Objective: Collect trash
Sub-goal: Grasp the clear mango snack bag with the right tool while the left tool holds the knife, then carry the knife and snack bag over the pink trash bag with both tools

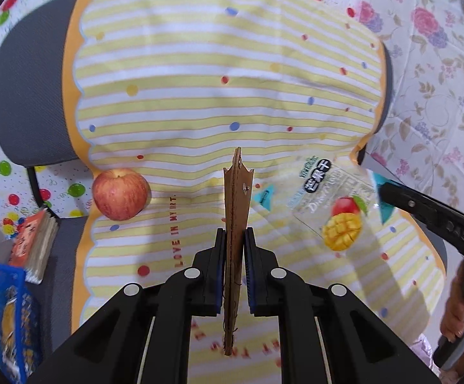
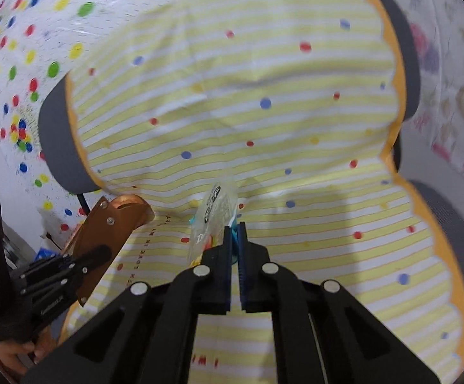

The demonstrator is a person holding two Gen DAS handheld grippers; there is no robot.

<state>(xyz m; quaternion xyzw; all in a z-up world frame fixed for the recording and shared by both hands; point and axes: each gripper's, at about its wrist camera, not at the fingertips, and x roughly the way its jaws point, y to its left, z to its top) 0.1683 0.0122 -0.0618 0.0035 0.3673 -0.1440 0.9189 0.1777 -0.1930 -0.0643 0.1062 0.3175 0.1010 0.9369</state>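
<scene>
Showing a cut mango, the clear wrapper (image 1: 334,204) hangs crumpled.

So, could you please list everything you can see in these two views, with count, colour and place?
cardboard piece: one, brown, upright between the left gripper's fingers
mango snack packet: one, clear with mango print, held at its edge by the right gripper
apple: one, red, on the cloth at left
striped cloth: one, yellow and white with dots, draped over the grey chair
grey chair: one, under the cloth
booklet: one, orange cover, lower left
blue basket: one, far lower left, with something yellow inside
left hand-held gripper: black, shut on the cardboard
right hand-held gripper: black, shut on the packet
</scene>
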